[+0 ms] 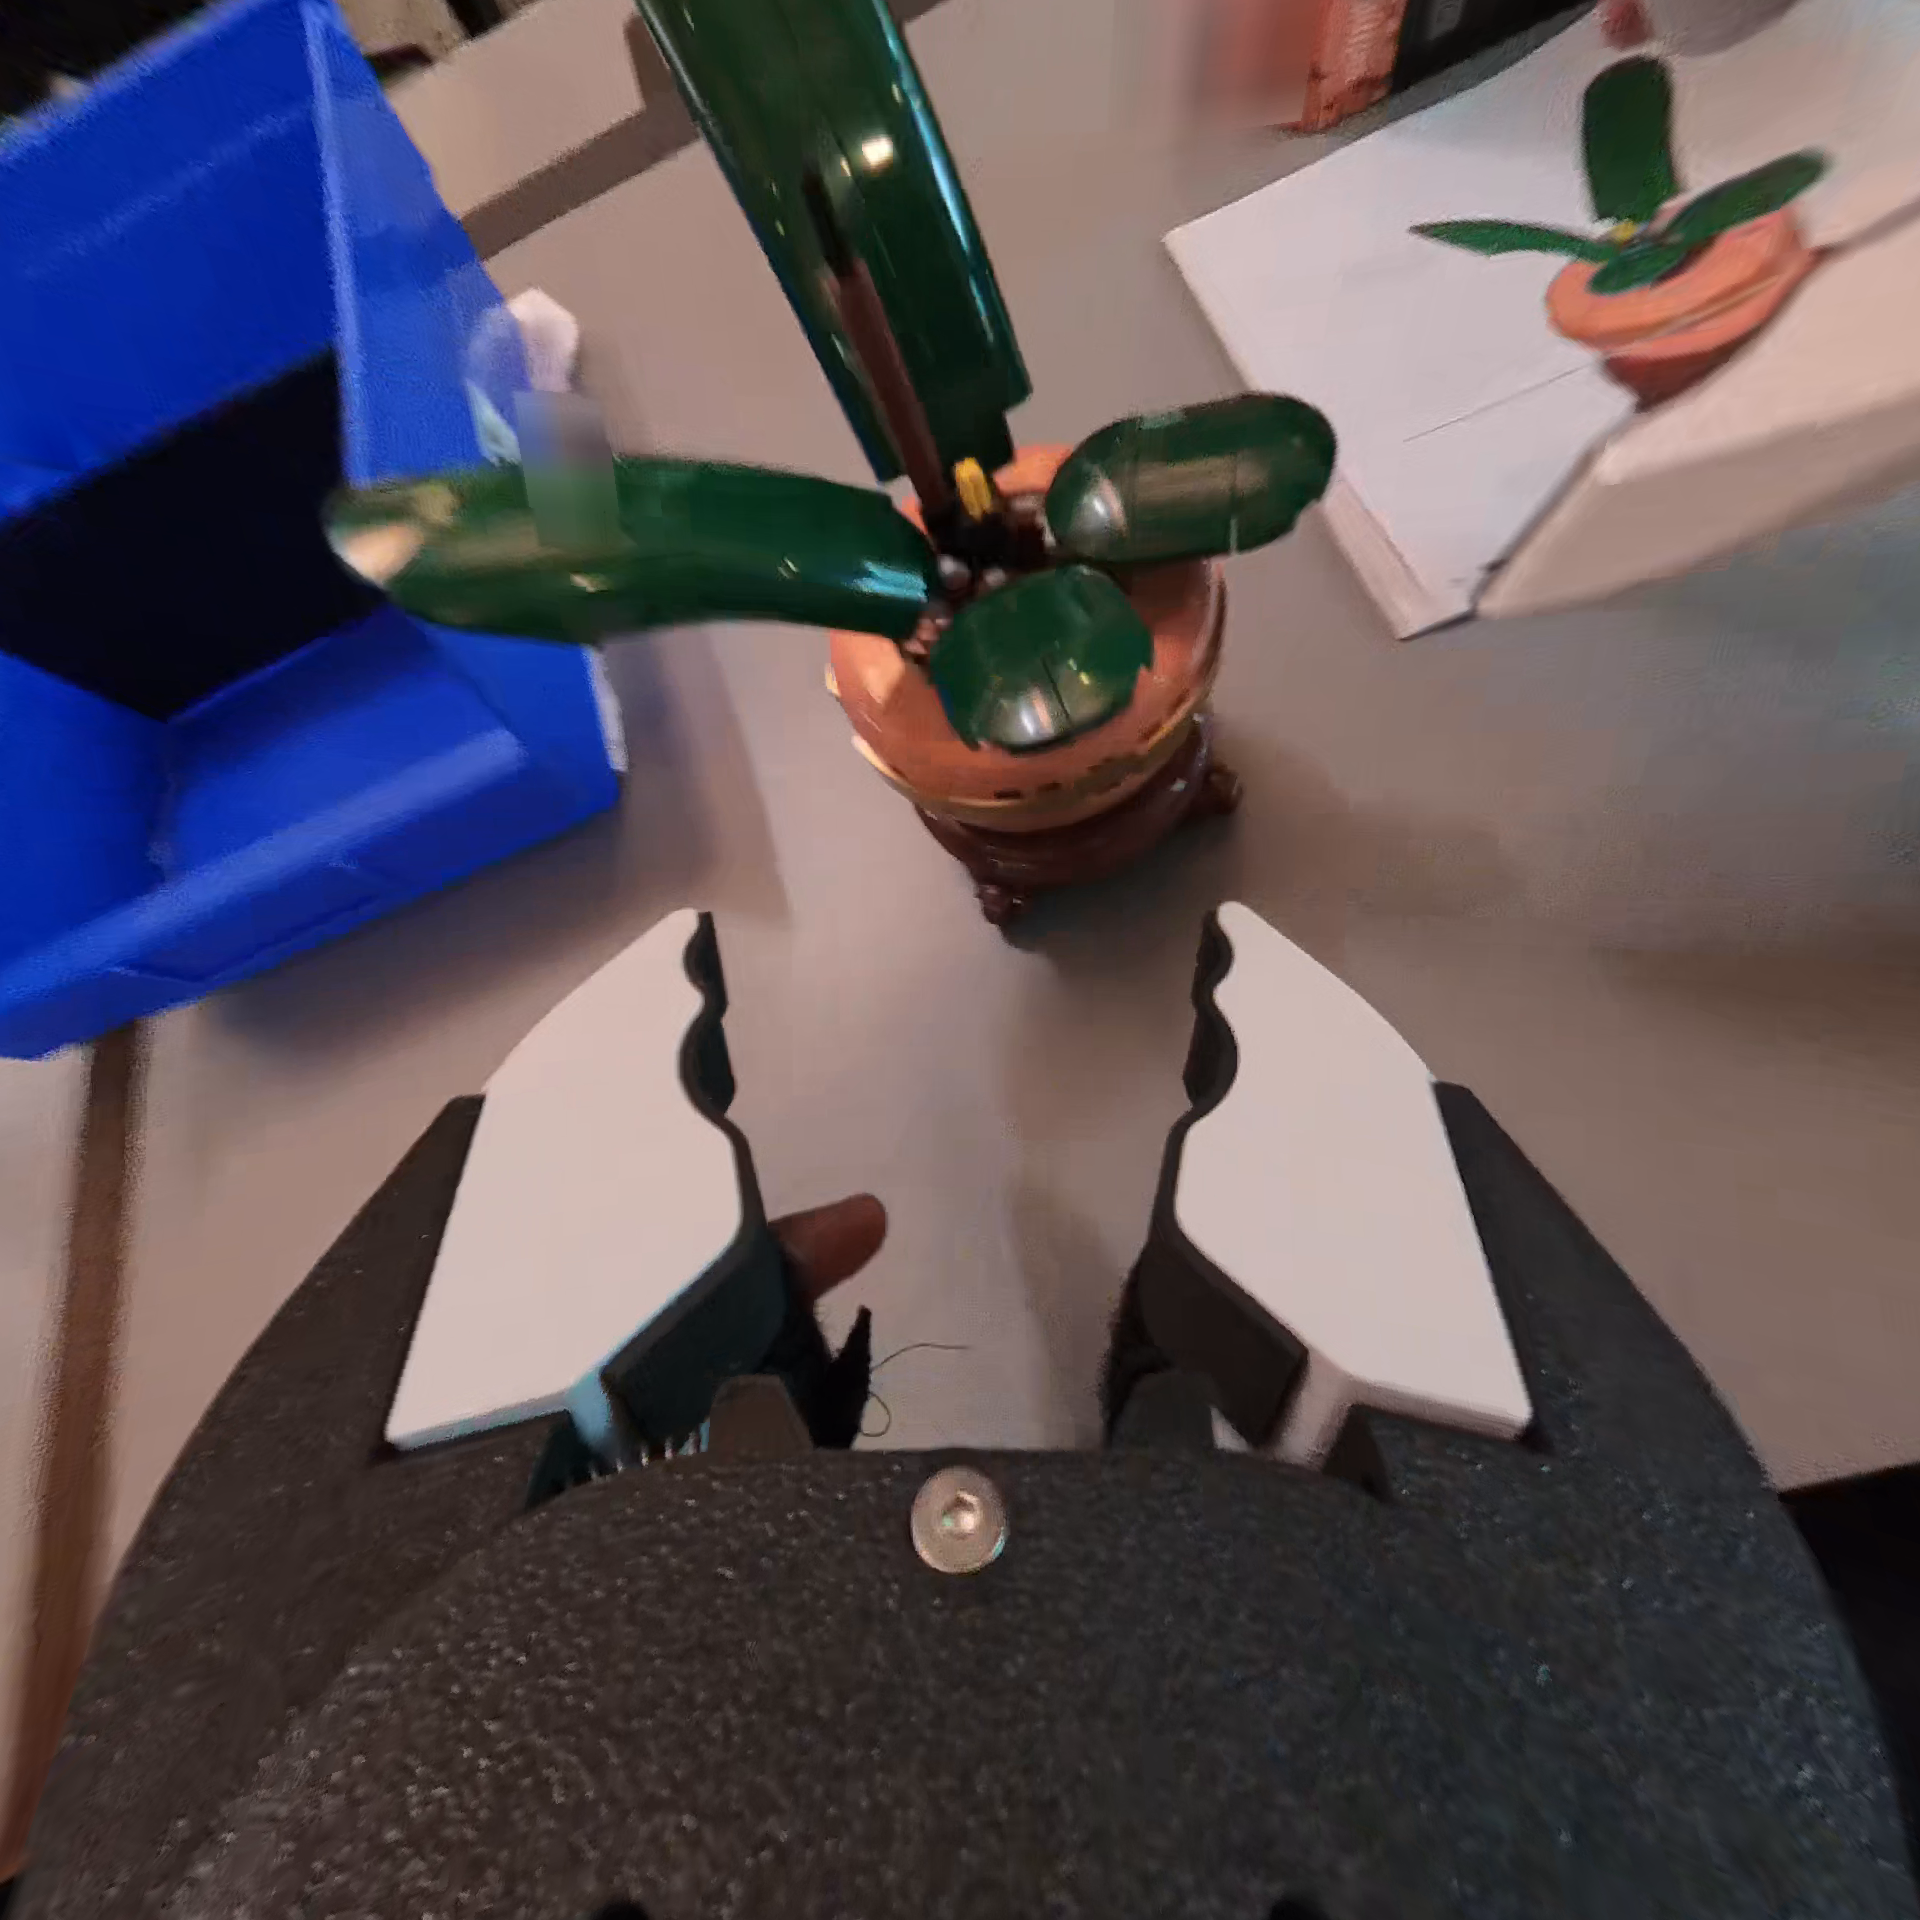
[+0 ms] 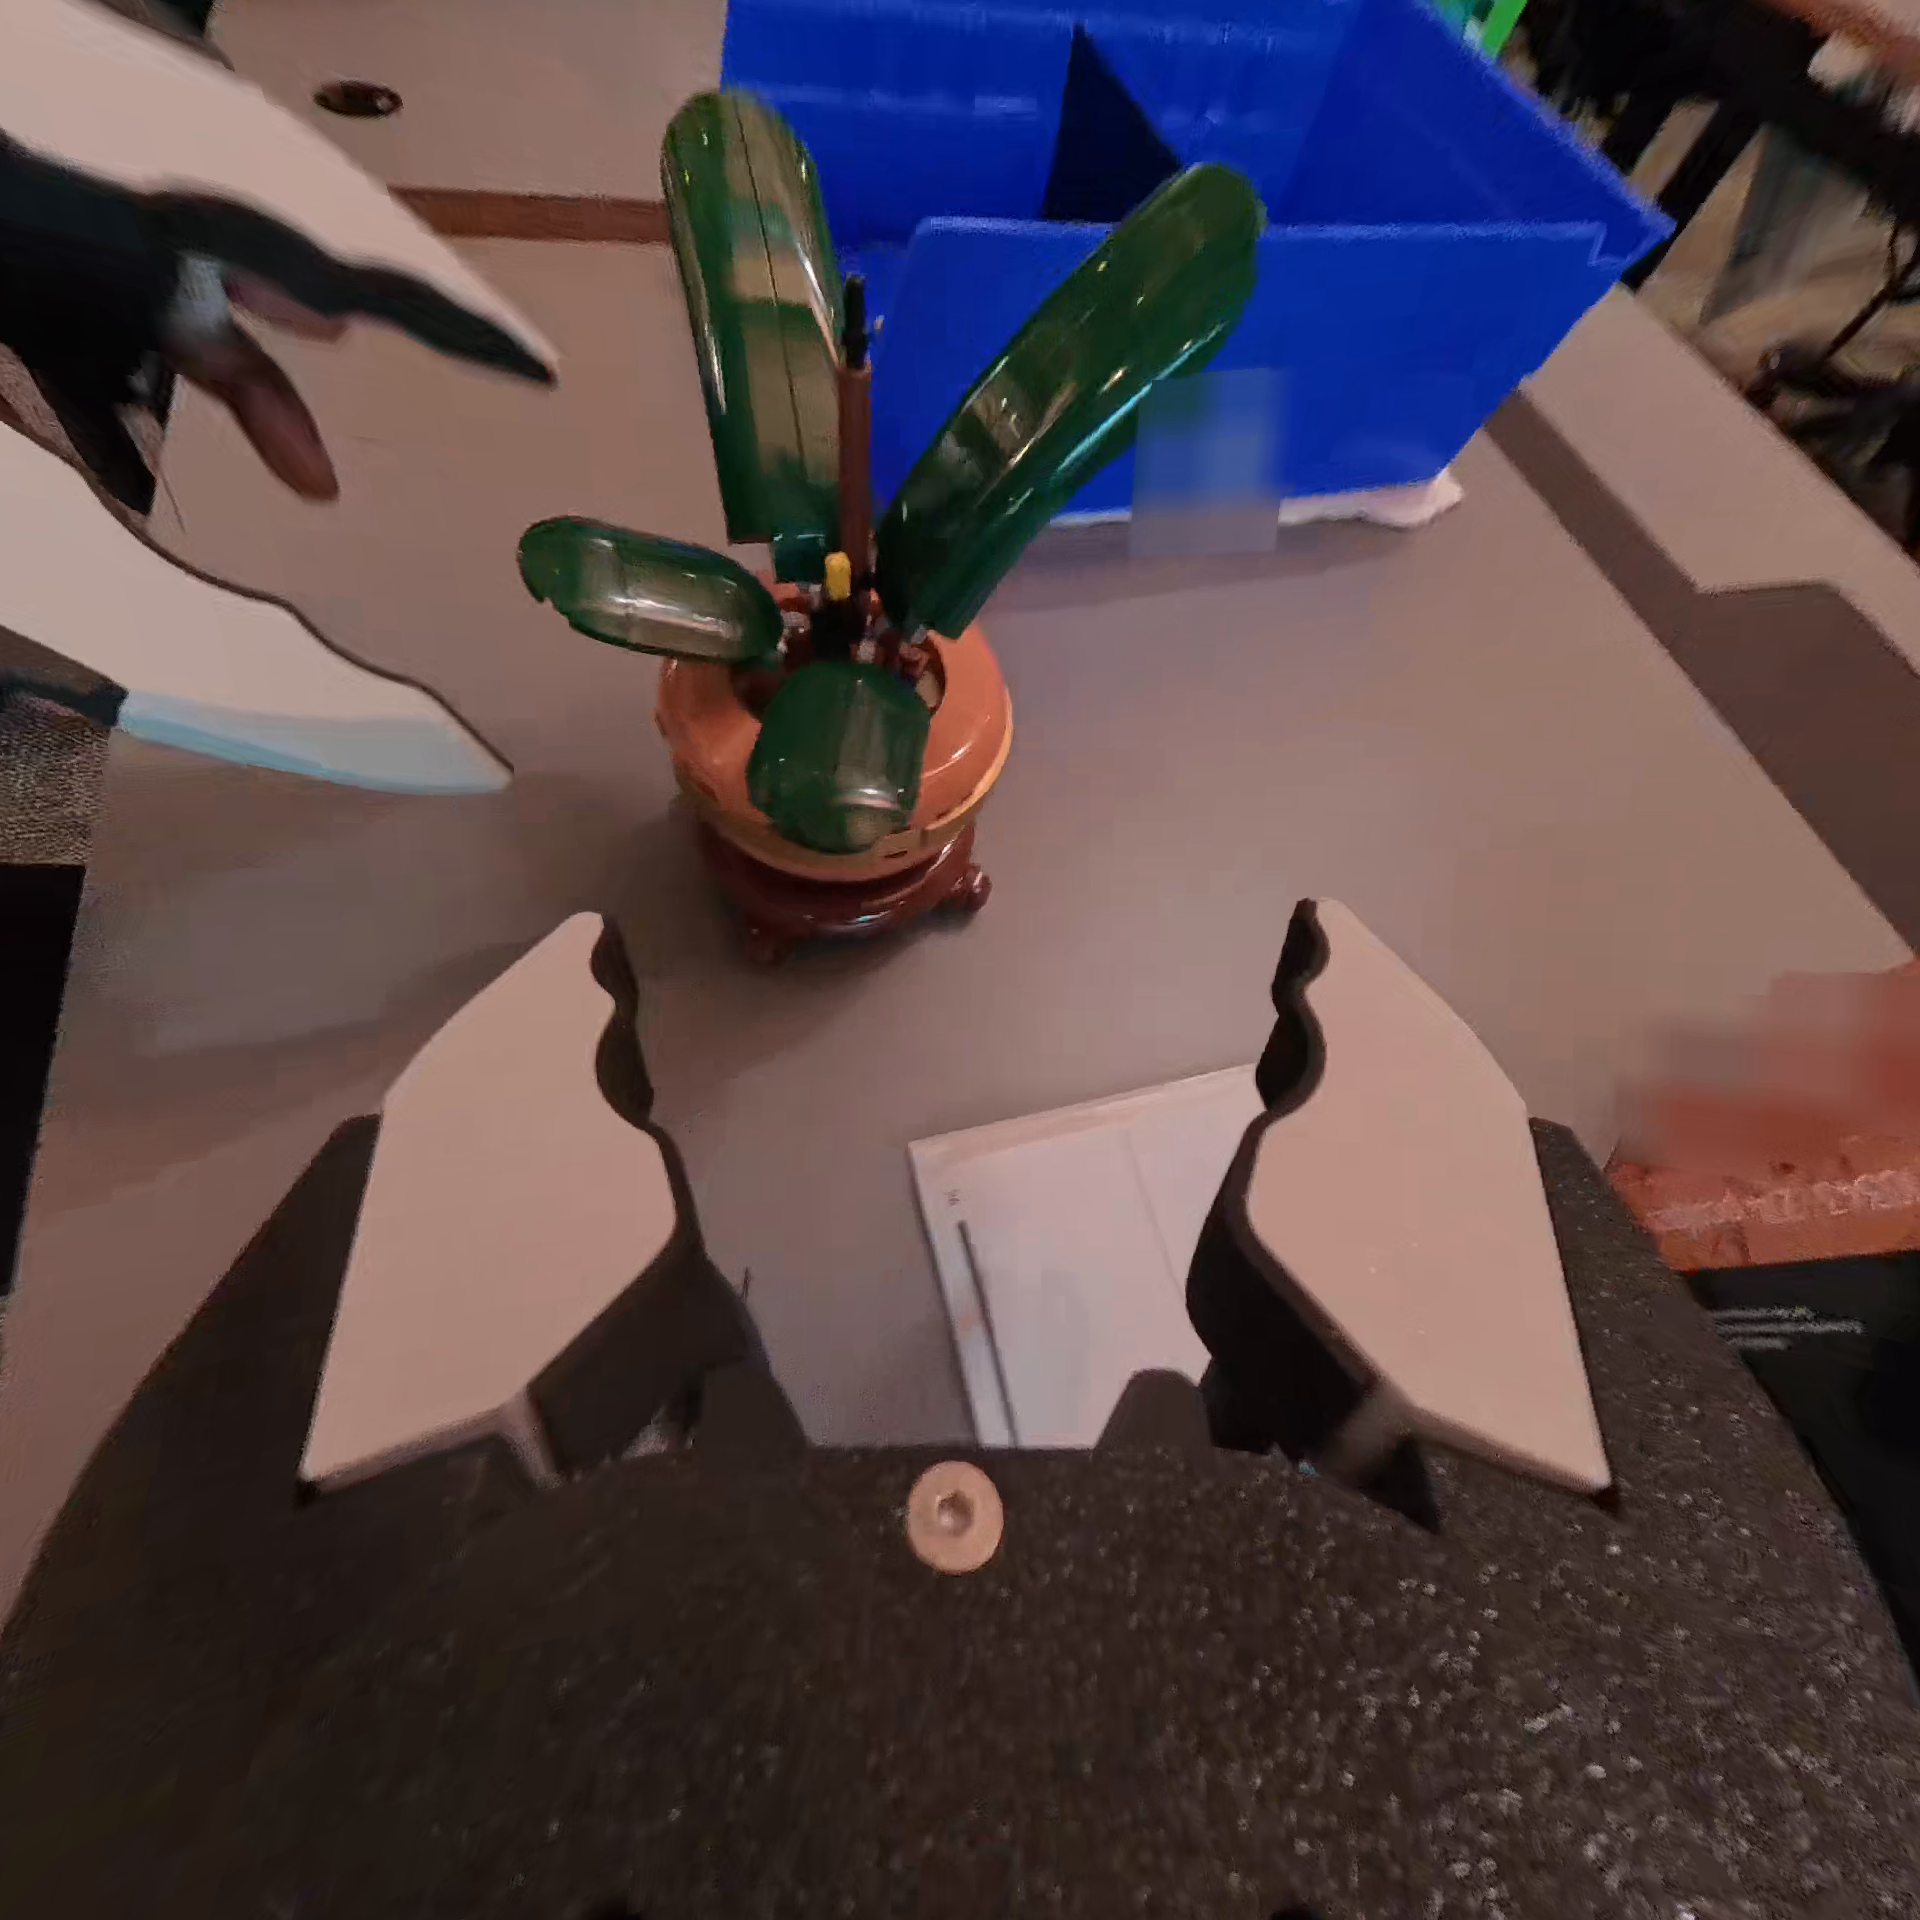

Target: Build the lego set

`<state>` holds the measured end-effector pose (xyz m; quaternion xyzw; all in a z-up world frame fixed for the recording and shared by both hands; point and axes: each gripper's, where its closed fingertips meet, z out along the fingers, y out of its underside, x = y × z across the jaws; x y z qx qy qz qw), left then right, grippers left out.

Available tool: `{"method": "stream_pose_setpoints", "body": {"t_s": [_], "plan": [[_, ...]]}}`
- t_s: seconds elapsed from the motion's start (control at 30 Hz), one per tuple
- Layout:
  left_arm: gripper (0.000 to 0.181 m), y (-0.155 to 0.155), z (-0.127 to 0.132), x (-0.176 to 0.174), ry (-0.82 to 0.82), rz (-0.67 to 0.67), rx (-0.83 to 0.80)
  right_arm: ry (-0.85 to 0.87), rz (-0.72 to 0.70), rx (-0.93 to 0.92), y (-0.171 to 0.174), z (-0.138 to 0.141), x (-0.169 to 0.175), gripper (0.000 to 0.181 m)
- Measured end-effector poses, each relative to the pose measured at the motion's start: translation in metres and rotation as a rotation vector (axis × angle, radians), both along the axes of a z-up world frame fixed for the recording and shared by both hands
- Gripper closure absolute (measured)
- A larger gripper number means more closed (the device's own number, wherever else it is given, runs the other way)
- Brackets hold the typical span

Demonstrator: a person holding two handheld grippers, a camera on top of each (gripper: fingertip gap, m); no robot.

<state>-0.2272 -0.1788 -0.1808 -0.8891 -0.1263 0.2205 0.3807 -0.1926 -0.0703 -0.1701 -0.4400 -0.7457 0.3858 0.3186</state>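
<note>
A lego plant stands on the grey table: an orange pot (image 1: 935, 748) (image 2: 956, 717) on a dark brown base, with several dark green leaves (image 1: 644, 540) (image 2: 1049, 416) and a thin brown stem (image 2: 854, 457) rising from the middle. My left gripper (image 1: 956, 925) is open and empty, just short of the pot's base. My right gripper (image 2: 951, 935) is open and empty, also just short of the base, on another side of the pot. The left gripper also shows at the left edge of the right wrist view (image 2: 499, 561).
A blue bin (image 1: 208, 582) (image 2: 1299, 260) stands close beside the plant. An open instruction booklet (image 1: 1455, 343) (image 2: 1060, 1247) with a picture of the plant lies on the table. A reddish block (image 2: 1766, 1174) sits beside the booklet.
</note>
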Motion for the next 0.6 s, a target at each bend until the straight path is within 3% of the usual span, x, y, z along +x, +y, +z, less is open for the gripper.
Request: {"method": "stream_pose_setpoints", "body": {"t_s": [0.1,0.23,0.6], "plan": [[0.080,0.005,0.014,0.002,0.039,0.030,0.034,0.018,-0.004,-0.087,-0.012,0.007,0.003,0.063],[0.063,0.006,0.006,0.015,0.067,0.040,0.020,0.061,-0.031,-0.073,-0.018,0.013,0.013,0.061],[0.064,0.003,0.023,0.027,0.141,0.037,0.070,0.098,-0.031,0.001,-0.026,0.025,0.028,0.065]]}}
